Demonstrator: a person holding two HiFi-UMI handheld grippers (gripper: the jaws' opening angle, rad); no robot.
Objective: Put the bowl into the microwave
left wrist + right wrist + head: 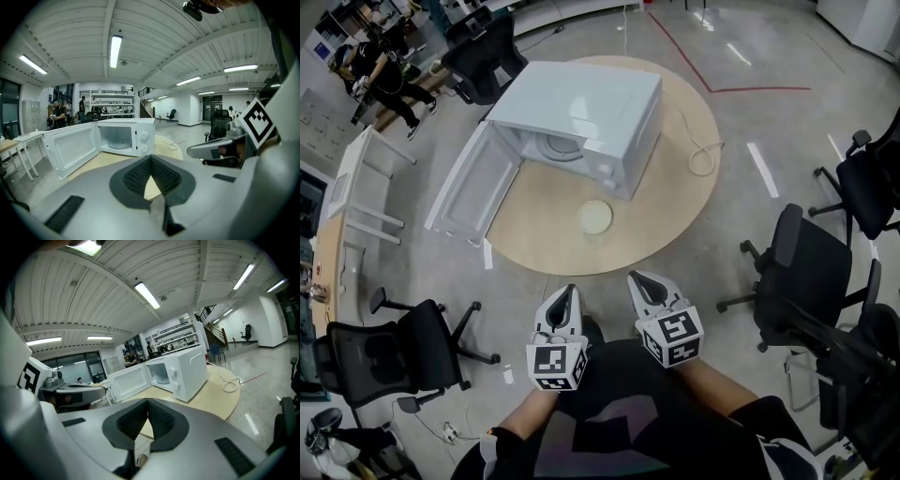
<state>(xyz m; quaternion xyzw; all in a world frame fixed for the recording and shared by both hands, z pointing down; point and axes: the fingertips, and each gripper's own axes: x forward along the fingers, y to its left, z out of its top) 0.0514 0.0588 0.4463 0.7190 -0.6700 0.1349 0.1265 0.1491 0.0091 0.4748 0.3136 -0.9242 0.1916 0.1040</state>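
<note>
A shallow pale bowl (594, 217) sits on the round wooden table (670, 211), just in front of the white microwave (586, 112). The microwave's door (473, 192) hangs wide open to the left, and the glass plate shows inside. Both grippers are held low by the person's body, short of the table's near edge. My left gripper (570, 291) is shut and empty, and so is my right gripper (637, 277). The left gripper view shows the shut left gripper (151, 159) aimed at the microwave (124, 136). The right gripper (147, 401) faces the microwave (180, 371) too. The bowl is hidden behind the jaws in both gripper views.
A white cable (703, 157) lies coiled on the table's right side. Black office chairs stand at the right (806, 272), lower left (394, 352) and behind the microwave (483, 56). A white desk (356, 187) and people (380, 70) are at far left.
</note>
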